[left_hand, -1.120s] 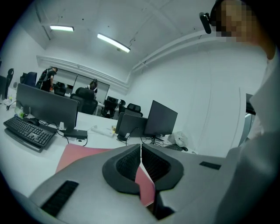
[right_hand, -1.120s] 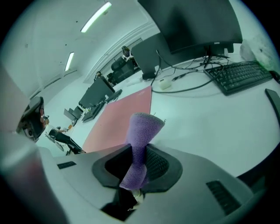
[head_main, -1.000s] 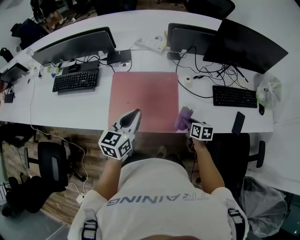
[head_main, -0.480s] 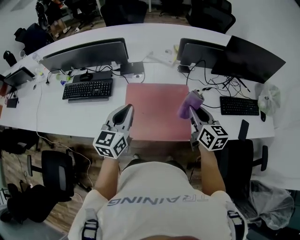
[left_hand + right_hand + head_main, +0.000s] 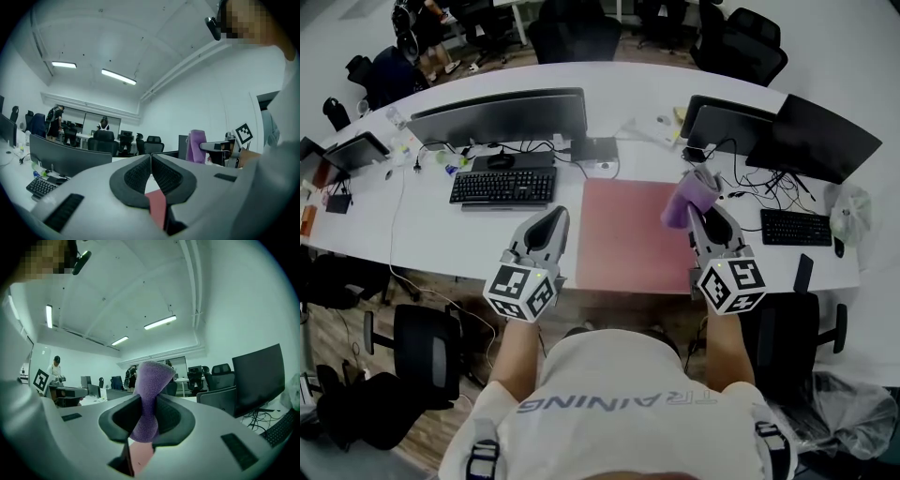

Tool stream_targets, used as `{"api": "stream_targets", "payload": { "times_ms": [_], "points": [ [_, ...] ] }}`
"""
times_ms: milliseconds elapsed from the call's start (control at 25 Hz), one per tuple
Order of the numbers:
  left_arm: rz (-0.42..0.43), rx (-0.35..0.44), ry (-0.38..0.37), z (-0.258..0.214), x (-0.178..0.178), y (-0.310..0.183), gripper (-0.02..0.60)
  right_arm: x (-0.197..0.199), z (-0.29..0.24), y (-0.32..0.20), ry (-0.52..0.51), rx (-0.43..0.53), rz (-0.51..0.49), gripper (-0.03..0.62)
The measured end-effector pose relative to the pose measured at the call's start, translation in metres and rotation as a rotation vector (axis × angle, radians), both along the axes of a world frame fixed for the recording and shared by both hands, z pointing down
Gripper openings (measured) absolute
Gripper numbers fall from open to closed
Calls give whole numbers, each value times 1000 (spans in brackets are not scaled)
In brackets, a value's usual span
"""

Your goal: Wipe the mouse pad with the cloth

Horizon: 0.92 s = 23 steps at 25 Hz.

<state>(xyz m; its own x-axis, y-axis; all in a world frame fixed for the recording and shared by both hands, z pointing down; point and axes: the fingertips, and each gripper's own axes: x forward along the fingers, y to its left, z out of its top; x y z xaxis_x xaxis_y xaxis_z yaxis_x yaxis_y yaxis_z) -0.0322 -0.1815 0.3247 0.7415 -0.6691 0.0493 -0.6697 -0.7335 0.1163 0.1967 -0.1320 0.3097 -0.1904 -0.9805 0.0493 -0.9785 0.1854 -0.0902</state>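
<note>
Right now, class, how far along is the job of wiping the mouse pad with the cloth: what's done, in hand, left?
Done: the purple cloth is picked up, pinched in the right tool. In hand: it hangs by the right edge of the pink mouse pad, apparently off its surface. The left tool is shut, empty. Left: lower the cloth and wipe across the pad.

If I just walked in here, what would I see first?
The purple cloth jumps out first, pinched in the right gripper over the right edge of the big pink mouse pad. That mouse pad lies in the middle of the white desk. The left gripper is shut and empty, beside the mouse pad's left edge.
</note>
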Motion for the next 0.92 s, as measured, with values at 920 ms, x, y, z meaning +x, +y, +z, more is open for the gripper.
{"api": "stream_targets", "payload": {
  "times_ms": [920],
  "points": [
    [6,-35,18,11,19,9,37,15,14,8,14,-54,-10,97]
  ]
}}
